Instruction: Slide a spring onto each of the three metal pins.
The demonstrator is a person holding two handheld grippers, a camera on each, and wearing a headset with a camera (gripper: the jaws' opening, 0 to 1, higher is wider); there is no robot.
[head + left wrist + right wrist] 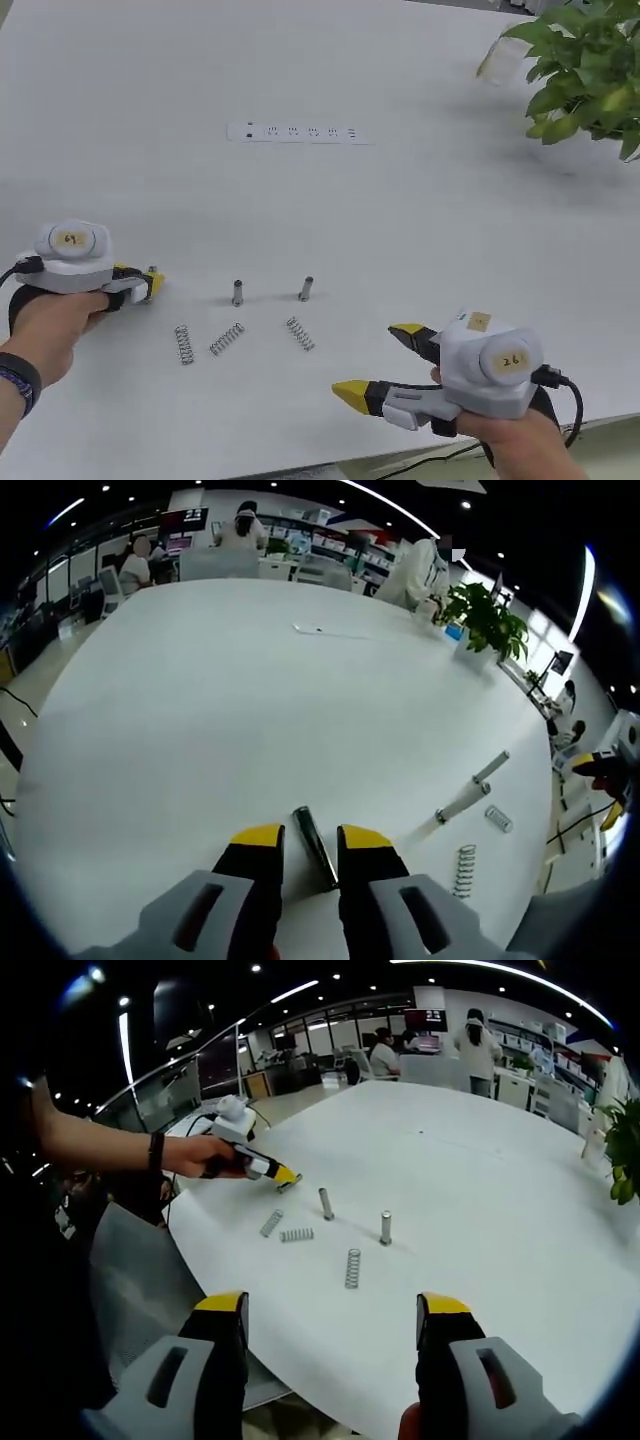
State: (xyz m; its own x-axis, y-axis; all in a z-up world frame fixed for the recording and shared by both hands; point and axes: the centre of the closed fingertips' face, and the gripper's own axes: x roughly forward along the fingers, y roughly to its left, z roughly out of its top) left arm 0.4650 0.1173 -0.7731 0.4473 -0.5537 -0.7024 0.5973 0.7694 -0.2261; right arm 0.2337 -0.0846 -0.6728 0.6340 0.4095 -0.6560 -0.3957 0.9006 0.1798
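We find the left gripper [311, 834] narrowed around the leftmost pin [152, 271]. We cannot tell whether it is clamped on the pin or merely bracketing it. We judge the purpose is to steady that pin for loading. The other two pins [237, 292] stand upright and bare on the table [420, 220]. Three springs [227, 338] lie flat just in front of them, none fitted. The right gripper [331, 1305] hangs released near the table edge, well apart from the springs, presumably free to fetch one.
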